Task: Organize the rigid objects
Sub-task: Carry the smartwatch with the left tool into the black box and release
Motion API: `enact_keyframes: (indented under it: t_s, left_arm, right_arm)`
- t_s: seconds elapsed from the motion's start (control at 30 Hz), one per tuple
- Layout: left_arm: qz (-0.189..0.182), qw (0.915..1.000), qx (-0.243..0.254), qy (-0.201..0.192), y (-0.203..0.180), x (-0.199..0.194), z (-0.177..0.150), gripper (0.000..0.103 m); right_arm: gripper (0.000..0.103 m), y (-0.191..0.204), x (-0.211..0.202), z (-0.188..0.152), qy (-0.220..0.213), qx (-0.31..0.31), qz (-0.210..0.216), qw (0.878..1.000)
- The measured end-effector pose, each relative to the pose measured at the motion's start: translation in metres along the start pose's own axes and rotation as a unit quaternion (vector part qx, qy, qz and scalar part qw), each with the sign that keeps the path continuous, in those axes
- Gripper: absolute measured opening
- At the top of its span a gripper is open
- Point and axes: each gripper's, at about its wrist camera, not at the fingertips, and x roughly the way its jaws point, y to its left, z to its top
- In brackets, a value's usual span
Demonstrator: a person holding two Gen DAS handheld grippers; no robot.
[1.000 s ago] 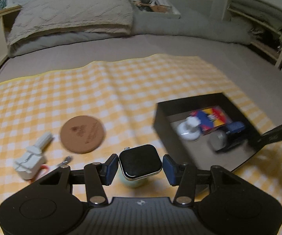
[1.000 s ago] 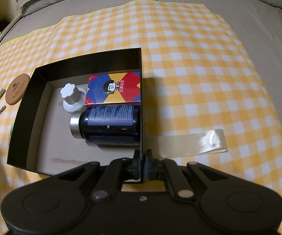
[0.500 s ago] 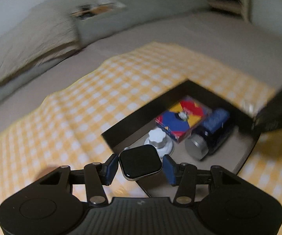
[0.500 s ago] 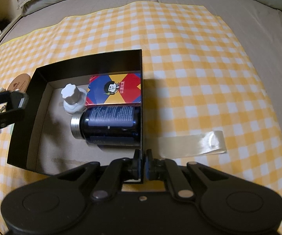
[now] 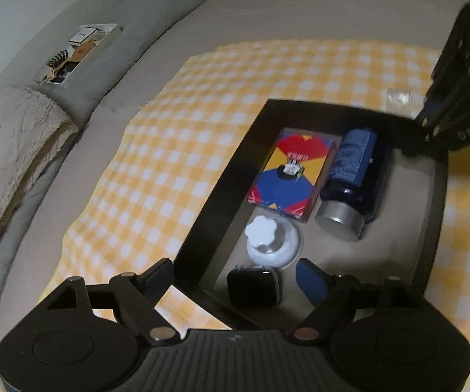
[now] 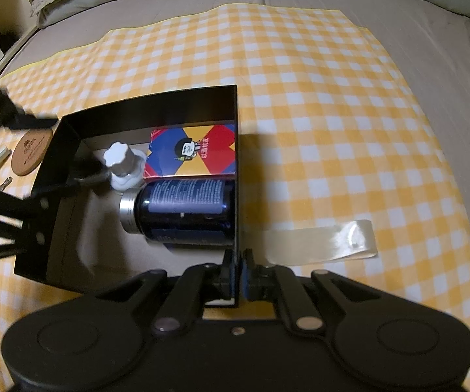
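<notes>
While the right gripper (image 6: 235,277) pinches the black box (image 5: 430,228) wall, the left gripper (image 5: 235,277) hangs wide open over the watch (image 5: 253,287) lying inside beside the white bottle (image 5: 269,241), so lifting clear toward the coaster (image 6: 31,152) seems next.

Cloth under everything is soft yellow-check fabric (image 6: 316,104), matt. The box (image 5: 432,228) looks like matt black card w/ a rough greyish cardboard floor. Watch (image 5: 253,289) has a glossy black glass face, shiny metal-ish edge. Blue bottle (image 5: 354,170) = glossy plastic or glass, can't tell, w/ a brushed silver metal-looking cap. Card pack (image 5: 289,173) is smooth printed paper. White knob thing (image 5: 267,241) looks smooth plastic. Cork-ish coaster (image 6: 31,152), matt. My fingers (image 5: 311,282): matt black plastic, blue rubbery pads.
</notes>
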Motion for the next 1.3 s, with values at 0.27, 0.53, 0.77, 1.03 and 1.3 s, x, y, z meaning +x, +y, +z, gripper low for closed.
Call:
enact_keyframes:
  t_s: [0.27, 0.53, 0.77, 1.03, 1.3]
  left_arm:
    - [-0.045, 0.9965, -0.070, -0.005, 0.002, -0.012, -0.010, 0.083]
    - [-0.072, 0.9907, -0.114, -0.018, -0.005, -0.034, -0.021, 0.079]
    - [-0.106, 0.9877, -0.114, 0.012, -0.008, -0.031, -0.012, 0.000]
    - [-0.084, 0.9905, -0.010, 0.108, -0.030, 0.024, 0.004, 0.004]
    - [-0.018, 0.9886, 0.047, 0.142, -0.031, 0.052, 0.005, 0.005]
  right_arm:
    - [0.005, 0.000, -0.002, 0.001, -0.001, -0.001, 0.000, 1.000]
    - [0.005, 0.000, -0.003, 0.000, -0.002, -0.001, -0.001, 1.000]
    - [0.005, 0.000, -0.003, 0.000, -0.002, -0.001, -0.001, 1.000]
    - [0.005, 0.000, -0.003, 0.000, -0.002, 0.000, 0.000, 1.000]
    - [0.005, -0.004, -0.005, 0.001, -0.001, 0.000, 0.004, 1.000]
